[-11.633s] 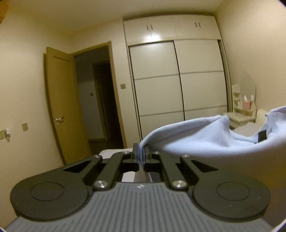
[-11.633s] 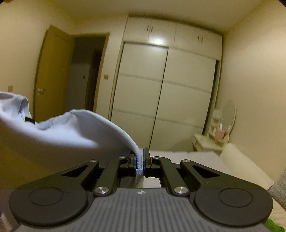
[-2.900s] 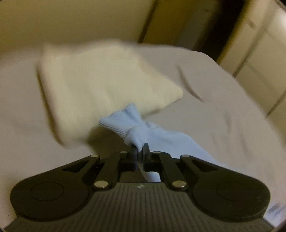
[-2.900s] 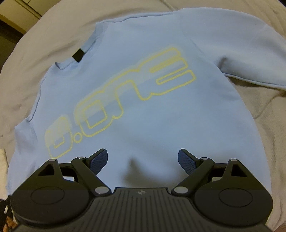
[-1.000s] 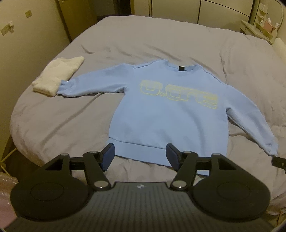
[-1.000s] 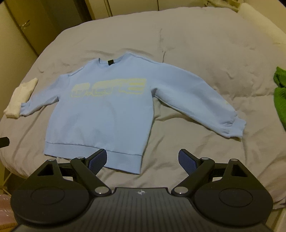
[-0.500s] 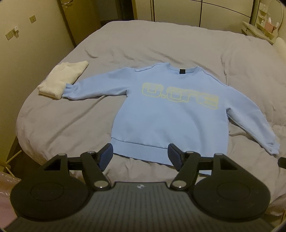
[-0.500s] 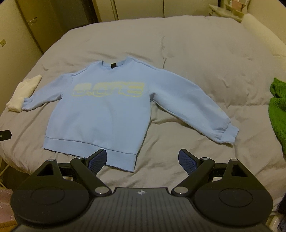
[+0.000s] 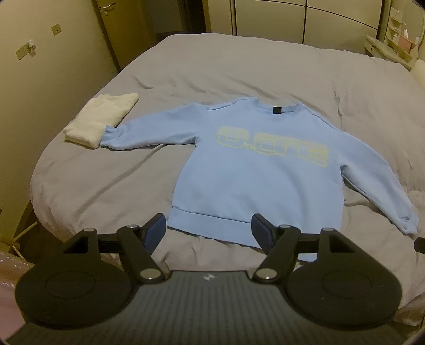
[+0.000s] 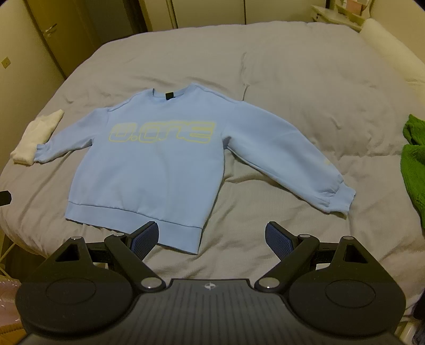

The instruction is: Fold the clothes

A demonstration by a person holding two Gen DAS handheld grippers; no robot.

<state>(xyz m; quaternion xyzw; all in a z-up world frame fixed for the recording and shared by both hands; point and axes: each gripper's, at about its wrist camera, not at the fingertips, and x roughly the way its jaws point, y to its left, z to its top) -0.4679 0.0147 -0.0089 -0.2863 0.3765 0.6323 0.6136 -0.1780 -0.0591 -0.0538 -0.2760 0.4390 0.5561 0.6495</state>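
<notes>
A light blue sweatshirt (image 9: pixel 255 169) (image 10: pixel 148 164) with yellow outlined lettering lies flat on the grey bed, front up, collar toward the far side and both sleeves spread outward. My left gripper (image 9: pixel 209 231) hovers open above the hem near the bed's front edge, nothing between its fingers. My right gripper (image 10: pixel 212 236) is also open and empty, above the hem's right corner and the bare sheet beside it. The left cuff (image 9: pixel 109 135) touches a folded white cloth.
The folded white cloth (image 9: pixel 101 119) (image 10: pixel 34 138) lies at the bed's left edge. A green knit garment (image 10: pixel 414 162) sits at the right edge. Beyond the grey bed (image 9: pixel 239 66) are wardrobe doors (image 9: pixel 305 18), a door (image 9: pixel 117 29) and a small dresser (image 9: pixel 393 45).
Both grippers have tilted up and drawn back a little, so the sweatshirt sits slightly farther away in both views. The sweatshirt itself has not moved; both grippers stay open.
</notes>
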